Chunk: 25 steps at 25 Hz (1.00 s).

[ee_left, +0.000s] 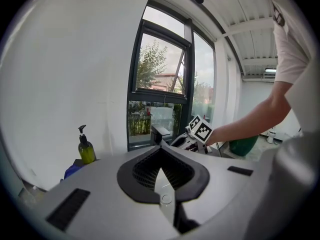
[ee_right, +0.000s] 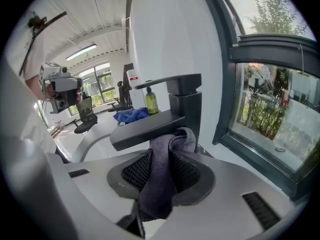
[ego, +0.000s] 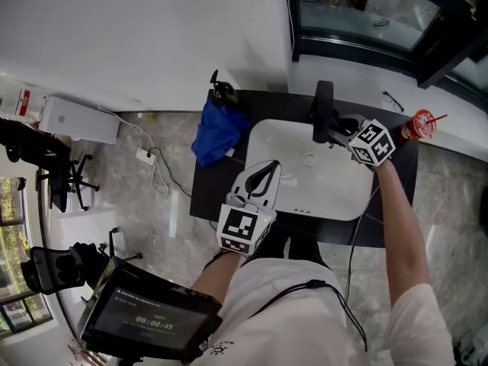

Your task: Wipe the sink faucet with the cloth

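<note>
- Faucet (ego: pixel 323 111): where is it from the right hand-held gripper (ee_right: pixel 161 181)?
- Dead ahead of you and slightly above. It stands at the back rim of the sink (ego: pixel 263 139), and your right hand-held gripper is right up against it, jaws clamped on the grey cloth (ee_right: pixel 167 151). The bunched top of the cloth sits under the spout (ee_right: pixel 150 126) where it joins the upright post (ee_right: pixel 189 106). It looks to be touching both.
- Which way does the spout run?
- From the post out over the basin, toward your body. In the right gripper view that is leftward and toward you. I judge your wipe should travel along that line, from post to tip, not across it.
- And the left hand-held gripper (ego: pixel 263 175)?
- You hold it over the near left part of the sink, well apart from the faucet, jaws together on nothing. Your right hand is plainly the nearer one, so the wiping falls to it.
- Anything beside the spout?
- Nothing close. The blue cloth (ego: pixel 219 132) and the soap bottle (ego: pixel 223 91) are on the dark surface (ego: pixel 204 193) to the left of the sink, well apart from where your stroke would run.
</note>
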Motion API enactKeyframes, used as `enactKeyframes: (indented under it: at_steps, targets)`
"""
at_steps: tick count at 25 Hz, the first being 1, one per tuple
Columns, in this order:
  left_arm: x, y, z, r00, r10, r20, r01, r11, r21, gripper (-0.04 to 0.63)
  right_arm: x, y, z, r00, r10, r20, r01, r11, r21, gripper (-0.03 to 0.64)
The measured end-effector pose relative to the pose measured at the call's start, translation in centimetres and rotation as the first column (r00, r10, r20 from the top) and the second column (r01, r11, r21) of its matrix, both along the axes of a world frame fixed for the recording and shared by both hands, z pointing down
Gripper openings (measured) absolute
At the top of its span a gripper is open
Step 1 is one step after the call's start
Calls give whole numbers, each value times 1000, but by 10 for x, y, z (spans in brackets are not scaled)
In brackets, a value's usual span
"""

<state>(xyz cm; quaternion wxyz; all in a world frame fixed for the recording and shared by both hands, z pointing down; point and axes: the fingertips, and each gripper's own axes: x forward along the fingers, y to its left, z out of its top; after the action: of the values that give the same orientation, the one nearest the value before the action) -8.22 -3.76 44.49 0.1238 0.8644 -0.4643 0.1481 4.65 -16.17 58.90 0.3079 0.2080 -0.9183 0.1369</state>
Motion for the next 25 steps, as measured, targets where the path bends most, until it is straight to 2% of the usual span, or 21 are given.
enactKeyframes:
  at_steps: [5,9,11,16,25]
  targets:
    - [6,-2,0,1000,13,-9,-13,1000,-2,-6,-9,34,1,989,-139,-53,139,990,0,115]
    - [14,-1,-4,999,28,-16,-28,1000,4,-6,-12,70,19,951,-266,-159,262,964,-42,115]
    - [16,-1,-5,999,34,-15,-34,999,8,-6,-10,82,25,945,-285,-162,277,958,-72,115]
    - [12,1,-4,999,34,-8,-34,999,12,-6,3,87,30,961,-243,-135,231,968,-99,115]
    - [10,2,-7,1000,22,-18,-21,1000,17,-6,32,35,7,988,-84,-130,81,996,-26,115]
